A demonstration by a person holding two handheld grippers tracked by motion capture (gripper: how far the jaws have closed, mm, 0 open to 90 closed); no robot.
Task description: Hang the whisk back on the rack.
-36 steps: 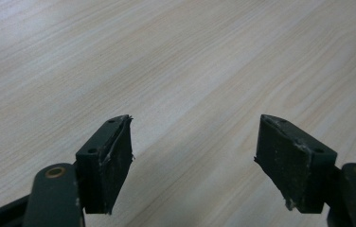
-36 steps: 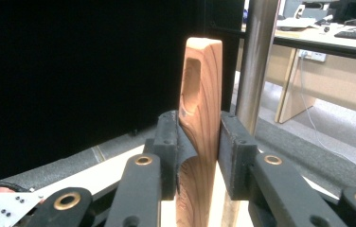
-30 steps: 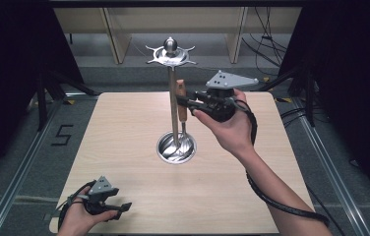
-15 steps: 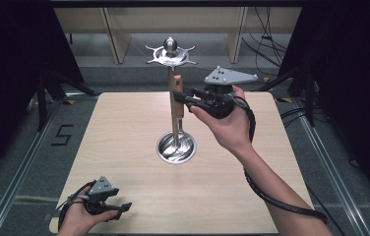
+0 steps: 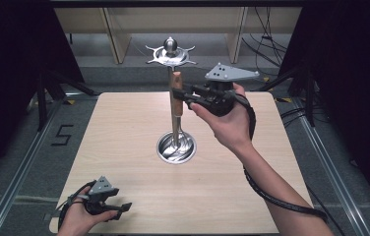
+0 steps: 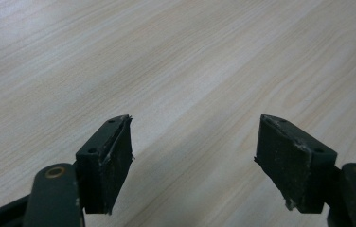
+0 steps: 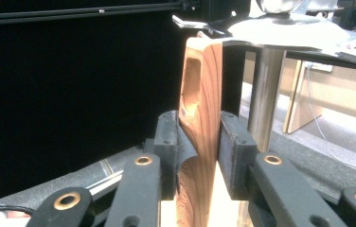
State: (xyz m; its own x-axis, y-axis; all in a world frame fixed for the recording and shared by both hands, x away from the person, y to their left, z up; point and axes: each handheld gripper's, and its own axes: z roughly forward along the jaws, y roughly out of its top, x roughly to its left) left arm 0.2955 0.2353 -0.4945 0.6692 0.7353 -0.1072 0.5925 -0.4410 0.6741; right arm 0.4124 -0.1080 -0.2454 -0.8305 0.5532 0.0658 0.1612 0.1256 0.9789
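light wooden table, bare grain across most of it. near the middle stands a metal stand: a round shiny base on the tabletop, a thin upright pole, and at the top a flat star-shaped plate with hooks and a small round knob.

right gripper, held up in the person's right hand, is level with the upper part of the pole, well above the table. its jaws are clamped on a wooden handle that stands upright just beside the pole, its top close under the star plate. in the right gripper view the wooden handle sits squeezed between both black pads, reddish-brown with strong grain and a scooped hollow in its upper face (possibly a hanging slot, cannot tell). the steel pole rises just right of the handle there, and the plate's underside hangs right above the handle's top; whether they touch is not clear. what lies below the handle is hidden by the pole in the high view.

left gripper rests low at the near left edge of the table in the left hand, well apart from the stand. in the left gripper view its pads are spread wide with nothing between them, pointing at bare tabletop.

a black cable trails along the right forearm.
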